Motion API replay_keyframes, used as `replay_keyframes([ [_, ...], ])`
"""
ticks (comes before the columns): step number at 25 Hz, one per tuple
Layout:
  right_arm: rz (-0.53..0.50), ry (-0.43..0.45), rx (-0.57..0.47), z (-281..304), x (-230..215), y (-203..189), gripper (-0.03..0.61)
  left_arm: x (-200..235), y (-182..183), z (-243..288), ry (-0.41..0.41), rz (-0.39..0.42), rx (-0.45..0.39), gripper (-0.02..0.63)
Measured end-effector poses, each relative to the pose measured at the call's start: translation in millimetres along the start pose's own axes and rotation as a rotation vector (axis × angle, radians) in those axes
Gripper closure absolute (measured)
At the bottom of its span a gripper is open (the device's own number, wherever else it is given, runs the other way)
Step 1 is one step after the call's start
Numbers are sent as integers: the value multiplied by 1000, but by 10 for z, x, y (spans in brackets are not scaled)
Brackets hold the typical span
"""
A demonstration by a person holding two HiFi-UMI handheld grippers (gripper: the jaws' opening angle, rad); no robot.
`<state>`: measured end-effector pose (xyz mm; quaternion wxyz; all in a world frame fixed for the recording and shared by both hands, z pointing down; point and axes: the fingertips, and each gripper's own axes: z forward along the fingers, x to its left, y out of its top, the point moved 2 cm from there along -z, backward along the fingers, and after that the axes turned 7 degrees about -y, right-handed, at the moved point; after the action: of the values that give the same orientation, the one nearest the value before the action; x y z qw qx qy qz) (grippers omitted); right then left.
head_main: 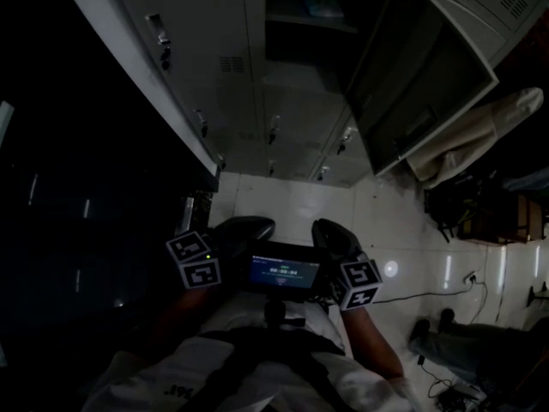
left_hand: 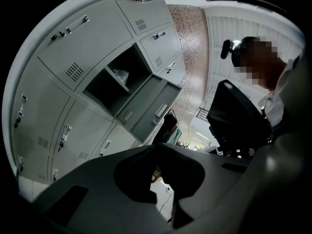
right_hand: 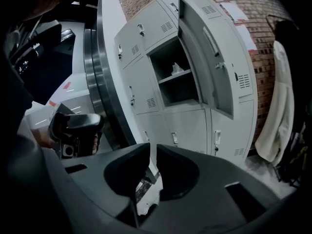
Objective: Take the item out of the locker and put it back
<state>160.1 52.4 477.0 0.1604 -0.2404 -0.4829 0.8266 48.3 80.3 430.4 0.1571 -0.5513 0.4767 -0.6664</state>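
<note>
**Head view, looking steeply down.** The left gripper (head_main: 249, 228) and the right gripper (head_main: 330, 230) are held side by side at waist height. Both point toward a bank of grey lockers (head_main: 292, 118), and a small lit screen (head_main: 285, 273) sits between them. Each carries its marker cube behind the jaws. The picture is dark. The open locker compartment (head_main: 309, 7) lies ahead of and above both tools, with its door (head_main: 429, 75) swung out on the right gripper's side.

**Left gripper view.** The jaw tips seem to meet, pressed together with nothing between them. The dark background behind the tips makes a hairline gap hard to rule out. The item (left_hand: 119, 74), pale and crumpled, lies on the shelf inside the open compartment. It is ahead of the jaws, above them and off to their left, well apart from them. The open door (left_hand: 146, 106) hangs between the compartment and the tool's line of sight. A brick wall (left_hand: 192, 48) runs past the locker bank.

**Right gripper view.** The jaws stand slightly spread, leaving a narrow slit through which the pale locker front shows. Nothing is pinched. The item sits on the compartment's shelf, in its upper half, above and just right of the jaw line and well apart from the tips. The left gripper appears to this tool's left, held in a hand (right_hand: 41, 138). A white garment (right_hand: 280, 106) hangs far to its right.
</note>
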Motion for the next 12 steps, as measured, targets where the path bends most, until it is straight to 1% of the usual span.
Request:
replay_keyframes([
  [4,17,-52,-31,268,26,210,526,231,279,-78,-29,16,0,621],
  [8,26,-79,-48,594,153,438,526,502,577,-220,-57,24,11,620],
  [12,46,-130,-77,887,239,662,526,740,857,-334,-94,44,38,621],
])
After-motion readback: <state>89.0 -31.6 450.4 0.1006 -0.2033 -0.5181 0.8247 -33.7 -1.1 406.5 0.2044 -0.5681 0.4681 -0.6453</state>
